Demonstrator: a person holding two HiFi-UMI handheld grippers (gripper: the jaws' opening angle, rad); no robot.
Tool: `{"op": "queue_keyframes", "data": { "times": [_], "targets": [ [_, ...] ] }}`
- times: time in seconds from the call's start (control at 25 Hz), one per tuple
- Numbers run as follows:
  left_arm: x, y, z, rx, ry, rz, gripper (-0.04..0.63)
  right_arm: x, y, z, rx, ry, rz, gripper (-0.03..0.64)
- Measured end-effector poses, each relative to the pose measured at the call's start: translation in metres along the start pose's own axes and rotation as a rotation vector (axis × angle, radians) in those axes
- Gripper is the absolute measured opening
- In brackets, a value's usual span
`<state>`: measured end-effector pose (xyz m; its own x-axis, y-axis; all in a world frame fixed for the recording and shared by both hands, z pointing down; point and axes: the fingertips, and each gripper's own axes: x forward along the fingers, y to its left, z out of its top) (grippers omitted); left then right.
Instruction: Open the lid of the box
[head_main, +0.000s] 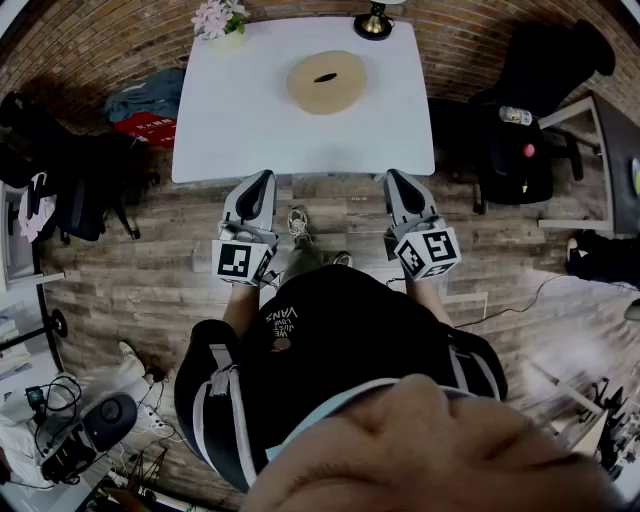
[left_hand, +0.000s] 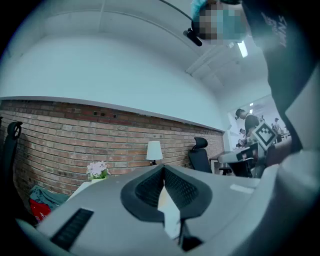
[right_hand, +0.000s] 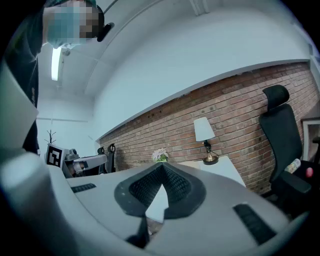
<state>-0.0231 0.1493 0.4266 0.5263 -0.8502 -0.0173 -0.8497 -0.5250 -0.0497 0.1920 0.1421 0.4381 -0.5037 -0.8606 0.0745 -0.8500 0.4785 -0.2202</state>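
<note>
Black-shirted torso is seen from above; grey left gripper and grey right gripper are held clenched and empty at the white table's near edge.
Round tan lidded box is set well ahead on the table, midway between them; neither is judged nearer.

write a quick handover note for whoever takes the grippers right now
Left gripper: shut, empty, held over the floor at the near edge of the white table.
Right gripper: shut, empty, at the same edge, further right.
Round tan box: on the table's far half, roughly centred, apart from both grippers.
Done: nothing visible; the lid looks closed.
Left: open a gripper, reach forward, grip the lid and lift it off, probably steadying the box with the other gripper.
</note>
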Motion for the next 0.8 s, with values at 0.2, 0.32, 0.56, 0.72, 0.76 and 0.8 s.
{"op": "queue_keyframes", "data": {
  "times": [0.2, 0.32, 0.56, 0.72, 0.76, 0.8],
  "targets": [
    [0.016, 0.010, 0.006, -0.031, -0.008, 0.007, 0.011, 0.015, 0.002, 0.002, -0.028, -0.022, 0.037, 0.003],
    [0.026, 0.019, 0.005, -0.044, -0.007, 0.003, 0.011, 0.027, 0.001, 0.006, -0.035, -0.035, 0.038, 0.003],
    [0.045, 0.047, -0.005, -0.049, 0.006, -0.012, 0.011, 0.058, -0.002, 0.014, -0.004, -0.055, 0.016, 0.003],
    [0.061, 0.063, -0.006, -0.051, 0.014, -0.030, 0.011, 0.079, -0.002, 0.018, -0.014, -0.051, 0.004, 0.003],
    [0.065, 0.067, -0.006, -0.051, 0.014, -0.035, 0.011, 0.084, -0.003, 0.018, -0.017, -0.051, 0.000, 0.003],
    [0.069, 0.071, -0.007, -0.052, 0.015, -0.041, 0.011, 0.089, -0.003, 0.019, -0.021, -0.050, -0.004, 0.003]
  ]
}}
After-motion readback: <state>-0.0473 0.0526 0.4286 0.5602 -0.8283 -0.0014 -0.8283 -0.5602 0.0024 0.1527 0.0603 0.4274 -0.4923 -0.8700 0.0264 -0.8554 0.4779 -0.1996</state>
